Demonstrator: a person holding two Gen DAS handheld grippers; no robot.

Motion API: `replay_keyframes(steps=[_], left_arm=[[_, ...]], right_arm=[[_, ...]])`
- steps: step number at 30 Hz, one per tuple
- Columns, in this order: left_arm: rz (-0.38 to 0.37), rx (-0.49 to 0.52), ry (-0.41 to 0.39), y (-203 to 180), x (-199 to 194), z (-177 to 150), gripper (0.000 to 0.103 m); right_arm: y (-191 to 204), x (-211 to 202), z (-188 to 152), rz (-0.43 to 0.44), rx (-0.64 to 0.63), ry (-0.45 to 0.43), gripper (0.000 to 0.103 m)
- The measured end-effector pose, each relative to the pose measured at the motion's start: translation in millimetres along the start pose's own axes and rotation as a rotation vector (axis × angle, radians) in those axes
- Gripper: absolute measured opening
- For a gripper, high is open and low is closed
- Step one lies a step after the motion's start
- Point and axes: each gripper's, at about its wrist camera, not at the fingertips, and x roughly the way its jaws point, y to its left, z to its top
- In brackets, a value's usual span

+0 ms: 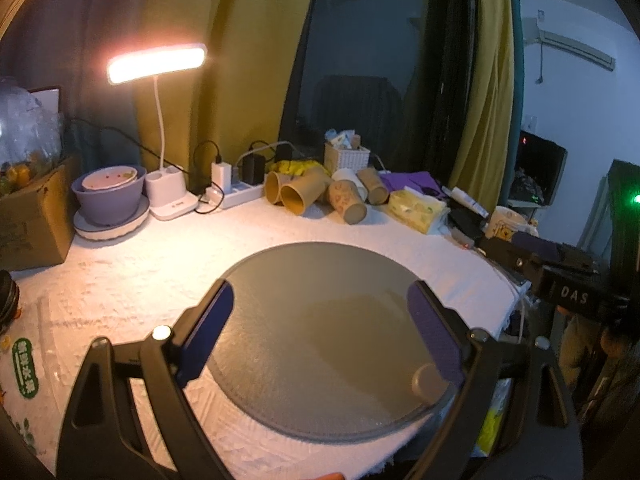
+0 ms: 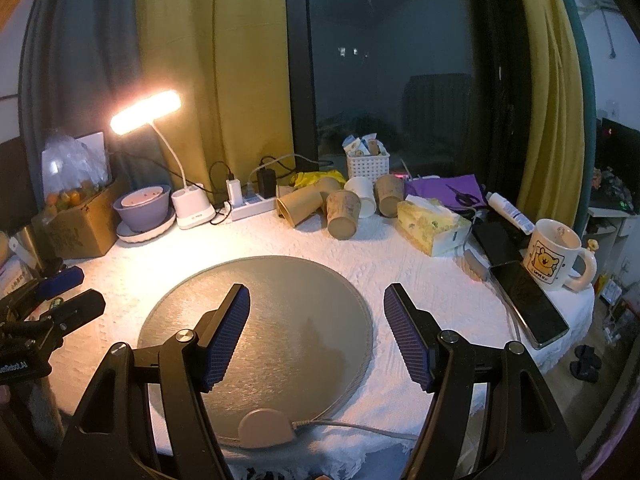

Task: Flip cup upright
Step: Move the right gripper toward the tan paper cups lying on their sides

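Both the left gripper [image 1: 320, 332] and right gripper [image 2: 316, 332] hang apart, empty. The paper cup [image 2: 342, 216] lies tipped at the bench's far edge; light, crushable, so pinch its wall gently.

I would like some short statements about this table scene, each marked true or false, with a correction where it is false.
1. Both grippers are open and hold nothing. True: the left gripper and the right gripper have their fingers spread over the round grey mat.
2. A paper cup stands on the grey mat. False: the paper cups are behind the mat, near the window.
3. The desk lamp is switched on. True.
4. The white mug with the bear picture lies on its side. False: it stands upright, opening upward.
5. The tissue pack is on the white cloth, right of the cups. True.
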Motion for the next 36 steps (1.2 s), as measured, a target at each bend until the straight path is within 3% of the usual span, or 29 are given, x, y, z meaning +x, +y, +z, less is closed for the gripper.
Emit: replay_keyframes(steps=[36], left_arm=[[-0.041, 0.063, 0.191, -32, 192, 69, 0.090]], right_arm=[[-83, 147, 54, 0.020, 0.029, 0.068, 0.073]])
